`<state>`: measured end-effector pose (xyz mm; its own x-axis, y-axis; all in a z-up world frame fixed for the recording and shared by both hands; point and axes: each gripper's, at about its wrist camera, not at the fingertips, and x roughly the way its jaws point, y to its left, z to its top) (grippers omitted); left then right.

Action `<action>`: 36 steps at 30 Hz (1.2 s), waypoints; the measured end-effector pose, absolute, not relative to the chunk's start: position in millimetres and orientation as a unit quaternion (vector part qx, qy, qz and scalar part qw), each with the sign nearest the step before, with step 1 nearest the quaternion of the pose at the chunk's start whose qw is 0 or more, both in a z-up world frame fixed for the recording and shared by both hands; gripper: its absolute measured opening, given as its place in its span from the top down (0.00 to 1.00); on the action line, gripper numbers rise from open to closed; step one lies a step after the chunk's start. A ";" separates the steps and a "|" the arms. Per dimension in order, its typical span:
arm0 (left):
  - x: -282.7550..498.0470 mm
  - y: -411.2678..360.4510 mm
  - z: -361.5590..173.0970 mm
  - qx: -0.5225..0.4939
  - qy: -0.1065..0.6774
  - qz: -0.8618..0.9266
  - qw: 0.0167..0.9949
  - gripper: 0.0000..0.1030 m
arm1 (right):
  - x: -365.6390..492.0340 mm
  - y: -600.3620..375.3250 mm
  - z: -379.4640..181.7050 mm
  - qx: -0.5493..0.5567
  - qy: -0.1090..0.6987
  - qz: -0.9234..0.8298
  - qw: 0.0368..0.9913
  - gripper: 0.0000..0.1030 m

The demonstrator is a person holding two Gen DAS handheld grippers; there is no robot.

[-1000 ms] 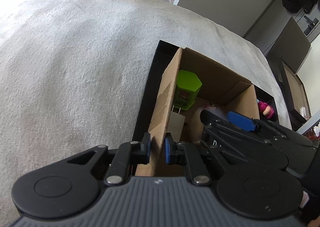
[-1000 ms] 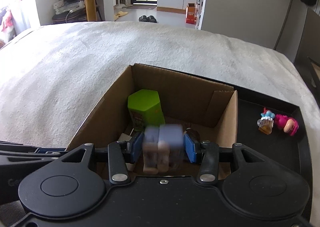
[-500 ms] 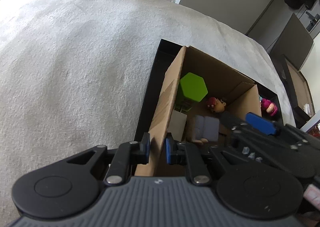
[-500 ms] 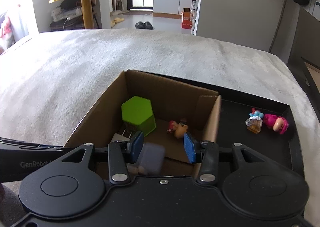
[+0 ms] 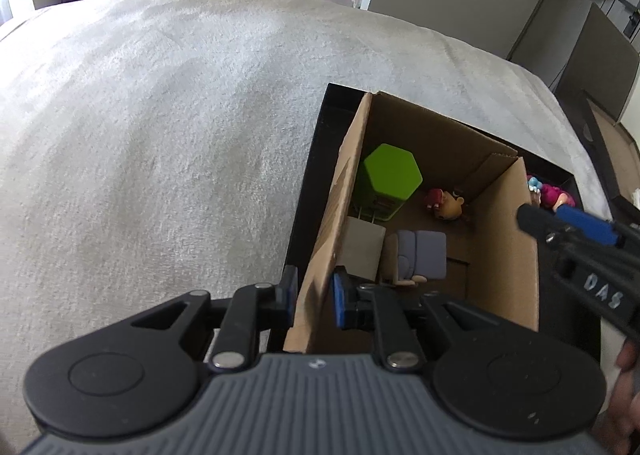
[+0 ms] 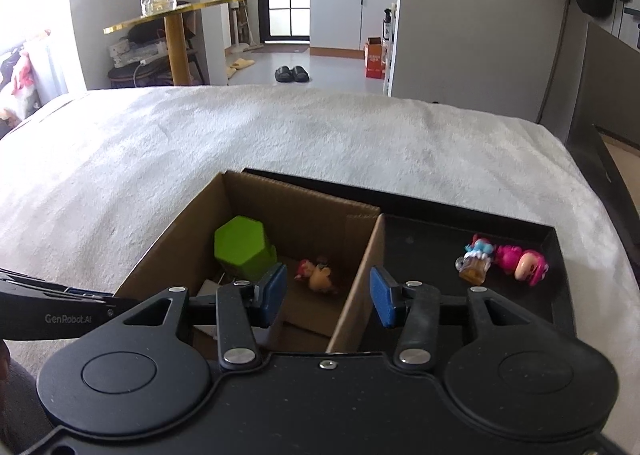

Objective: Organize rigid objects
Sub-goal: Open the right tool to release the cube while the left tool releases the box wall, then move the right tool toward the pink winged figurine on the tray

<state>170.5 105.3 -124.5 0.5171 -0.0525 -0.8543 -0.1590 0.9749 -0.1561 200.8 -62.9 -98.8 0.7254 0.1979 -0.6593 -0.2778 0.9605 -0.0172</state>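
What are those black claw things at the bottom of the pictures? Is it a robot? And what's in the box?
No robot: a person holds a hand-held gripper in each hand, like big tongs with blue pads, and each has a camera looking along its fingers. One picture comes from the left hand-held gripper, the other from the right hand-held gripper.

On a white blanket sits a black tray with a cardboard box in it. In the box are a green hexagon box, a small doll and a purple block toy. Two more toys lie on the tray outside it.

The left one pinches the box's wall. The right one is open and holds nothing.
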 end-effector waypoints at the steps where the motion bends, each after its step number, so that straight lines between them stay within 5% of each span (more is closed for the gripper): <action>1: 170.4 103.7 -123.6 -0.104 0.491 0.033 0.864 0.82 | 202.3 -66.5 -97.2 -0.055 0.346 0.131 0.928 0.55; 14: 173.6 87.8 -108.0 -0.057 0.488 0.083 0.867 0.57 | 216.8 -125.2 -95.1 0.012 0.331 0.115 0.937 0.51; 36: 211.1 21.1 -79.0 0.024 0.468 0.121 0.875 0.40 | 244.8 -208.4 -107.3 0.057 0.336 0.096 0.935 0.43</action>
<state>211.1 21.1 -79.0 0.5334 0.2340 -0.8129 -0.1882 0.9697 0.1557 244.8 -208.4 -107.3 0.7561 0.2175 -0.6172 -0.1410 0.9752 0.1709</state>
